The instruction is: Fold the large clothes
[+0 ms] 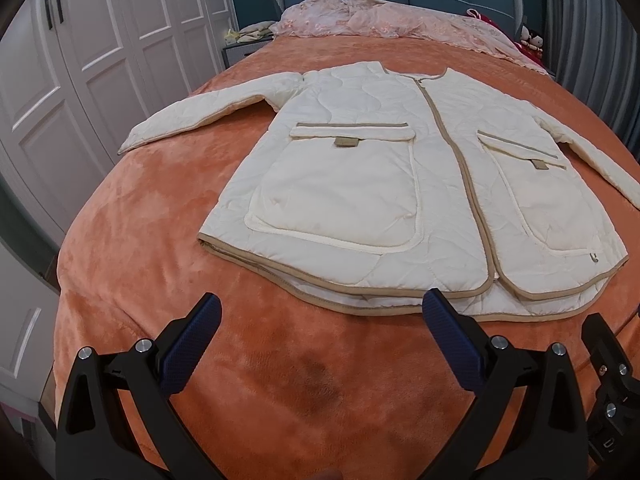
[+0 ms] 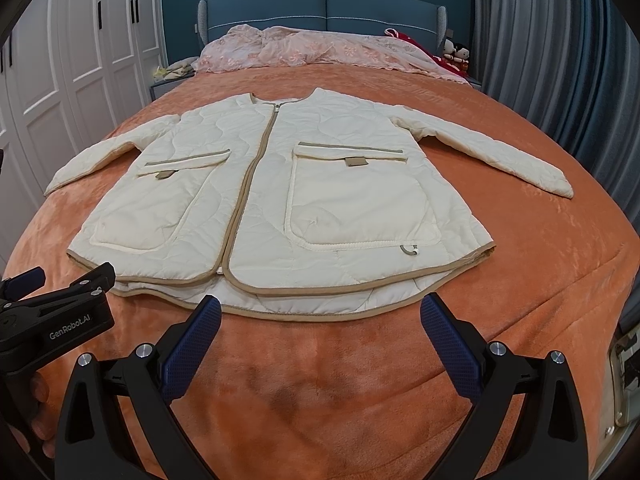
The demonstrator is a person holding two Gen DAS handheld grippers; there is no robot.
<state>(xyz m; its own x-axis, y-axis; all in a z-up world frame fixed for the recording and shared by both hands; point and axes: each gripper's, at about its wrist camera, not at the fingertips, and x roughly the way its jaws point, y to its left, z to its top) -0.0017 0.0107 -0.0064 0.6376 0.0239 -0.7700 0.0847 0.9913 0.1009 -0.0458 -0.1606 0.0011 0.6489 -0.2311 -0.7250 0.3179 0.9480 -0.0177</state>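
Observation:
A cream quilted jacket with tan trim lies flat and face up on the orange bedspread, zipped, both sleeves spread out to the sides, hem toward me. It also shows in the right wrist view. My left gripper is open and empty, just short of the hem near its left half. My right gripper is open and empty, just short of the hem near its right half. The left gripper's body shows at the left edge of the right wrist view.
A pink lace cover is bunched at the head of the bed in front of a blue headboard. White wardrobe doors stand on the left, grey curtains on the right. Small dolls sit at the far right.

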